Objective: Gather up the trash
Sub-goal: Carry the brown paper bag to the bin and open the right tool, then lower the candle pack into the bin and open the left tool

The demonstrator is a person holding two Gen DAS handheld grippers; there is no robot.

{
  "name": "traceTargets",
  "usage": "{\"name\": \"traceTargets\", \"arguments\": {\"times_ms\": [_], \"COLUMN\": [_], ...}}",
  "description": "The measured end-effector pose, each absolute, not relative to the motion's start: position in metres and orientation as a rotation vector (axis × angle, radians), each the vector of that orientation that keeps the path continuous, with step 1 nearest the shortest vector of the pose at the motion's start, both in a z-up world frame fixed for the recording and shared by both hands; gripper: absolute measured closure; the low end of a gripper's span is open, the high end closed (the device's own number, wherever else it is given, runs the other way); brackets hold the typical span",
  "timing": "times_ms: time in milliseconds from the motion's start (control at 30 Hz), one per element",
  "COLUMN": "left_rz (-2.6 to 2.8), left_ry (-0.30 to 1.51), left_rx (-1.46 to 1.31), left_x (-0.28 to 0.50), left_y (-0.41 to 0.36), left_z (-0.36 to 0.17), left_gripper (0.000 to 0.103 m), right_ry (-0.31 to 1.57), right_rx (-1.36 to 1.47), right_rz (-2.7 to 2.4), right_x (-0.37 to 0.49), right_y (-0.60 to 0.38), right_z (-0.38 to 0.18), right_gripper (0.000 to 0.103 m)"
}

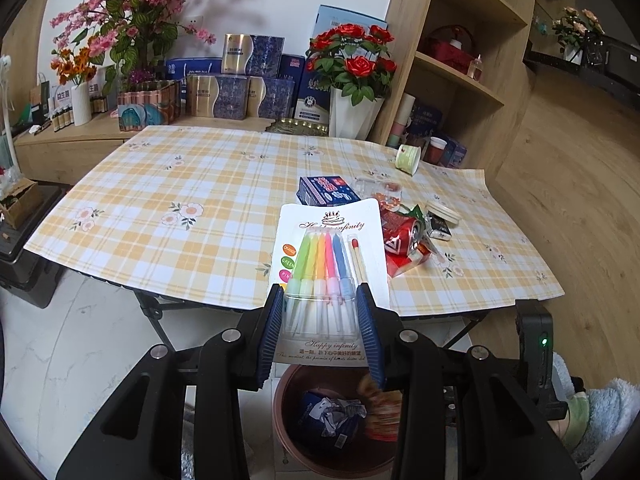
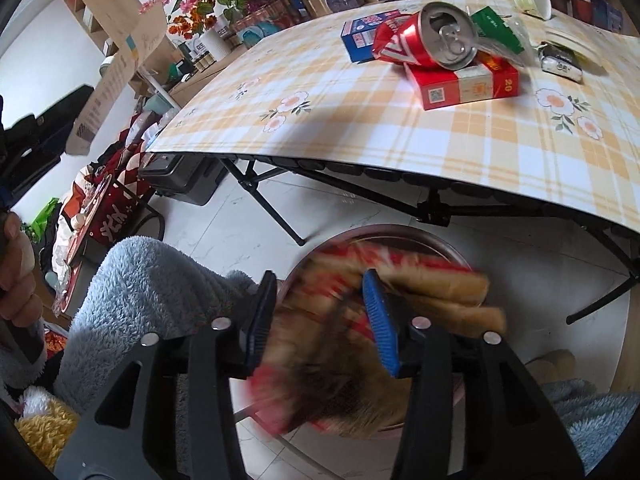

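Note:
My left gripper [image 1: 320,300] is shut on a white candle pack [image 1: 332,236] with coloured candles, held above the brown trash bin [image 1: 286,432]. The bin holds a blue crumpled wrapper [image 1: 332,420]. My right gripper [image 2: 320,300] is open over the bin [image 2: 452,246], and a blurred red-and-tan snack wrapper [image 2: 420,284] lies between and below its fingers, apparently loose. A crushed red can [image 2: 432,40] [image 1: 400,234], a red cigarette box [image 2: 464,86] and a blue box [image 1: 326,192] lie on the checked table [image 1: 180,200].
A green paper cup [image 1: 408,158] lies on its side at the table's far edge. A white lid [image 1: 442,212] and a dark packet [image 1: 438,230] lie by the can. Flower vases and boxes stand behind. A wooden shelf [image 1: 460,60] stands to the right.

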State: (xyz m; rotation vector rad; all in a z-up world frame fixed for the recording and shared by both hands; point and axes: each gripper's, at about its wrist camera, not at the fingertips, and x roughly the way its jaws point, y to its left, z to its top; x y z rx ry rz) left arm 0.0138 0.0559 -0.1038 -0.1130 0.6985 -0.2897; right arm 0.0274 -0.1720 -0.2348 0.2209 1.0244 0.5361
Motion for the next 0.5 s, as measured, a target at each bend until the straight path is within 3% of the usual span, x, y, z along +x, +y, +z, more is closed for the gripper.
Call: {"name": "traceTargets", "arguments": {"times_ms": [67, 267, 500], "left_rz": [-0.293, -0.304, -0.331], "left_ry": [0.706, 0.740, 0.801], "left_rx": [-0.107, -0.096, -0.041], "left_x": [0.014, 0.016, 0.016], "left_y": [0.054, 0.047, 0.030], "left_z": [-0.107, -0.120, -0.145], "left_gripper": [0.067, 0.067, 0.067], "right_ry": [1.004, 0.889, 0.734], "right_rx": [0.222, 0.196, 0.124], "right_rz": [0.519, 0.402, 0.189], "right_x": [0.026, 0.022, 0.011], "right_y": [-0.175, -0.194, -0.228], "right_z": [-0.231, -0.206, -0.178], "right_gripper": [0.032, 0.010, 0.006]}}
